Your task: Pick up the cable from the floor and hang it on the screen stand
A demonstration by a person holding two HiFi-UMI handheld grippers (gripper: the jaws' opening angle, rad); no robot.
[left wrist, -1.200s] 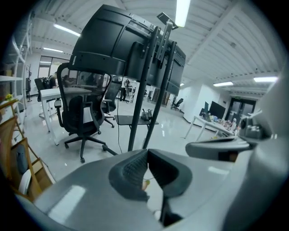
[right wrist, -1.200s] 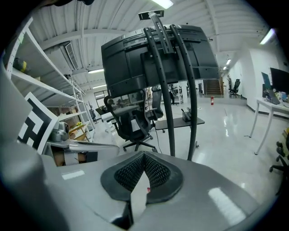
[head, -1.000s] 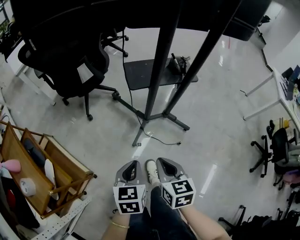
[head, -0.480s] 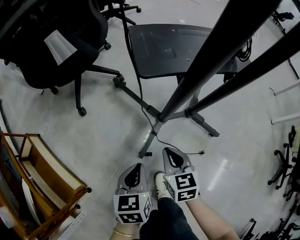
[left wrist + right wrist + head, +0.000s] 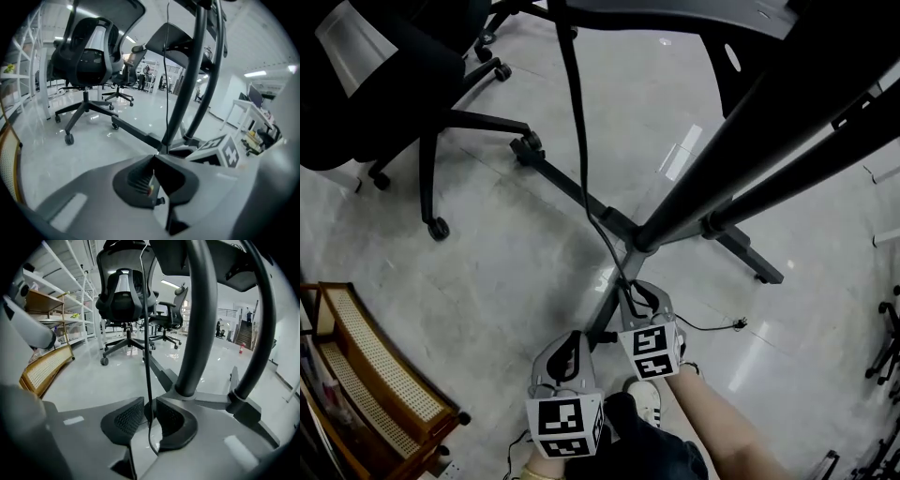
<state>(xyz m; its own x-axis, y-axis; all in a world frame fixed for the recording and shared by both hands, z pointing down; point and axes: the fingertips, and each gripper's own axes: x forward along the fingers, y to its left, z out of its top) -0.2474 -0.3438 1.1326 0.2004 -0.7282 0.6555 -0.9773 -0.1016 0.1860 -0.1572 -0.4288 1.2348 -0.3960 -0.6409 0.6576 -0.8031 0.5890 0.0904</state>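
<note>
1. The right gripper's (image 5: 149, 405) jaws have just been opening; they stand apart with the cable (image 5: 148, 357) hanging loose between them
2. The left gripper's (image 5: 153, 158) jaws are closed together, empty
3. The cable drops beside the stand's (image 5: 194, 333) base, by the right gripper; its end trails along the floor (image 5: 487, 281)

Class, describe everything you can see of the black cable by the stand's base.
The cable is thin, black and rubbery-looking. It hangs nearly straight from above and passes between the jaws of the right gripper, which have just been opening and don't clamp it. It then trails across the glossy floor to a small plug.
</note>
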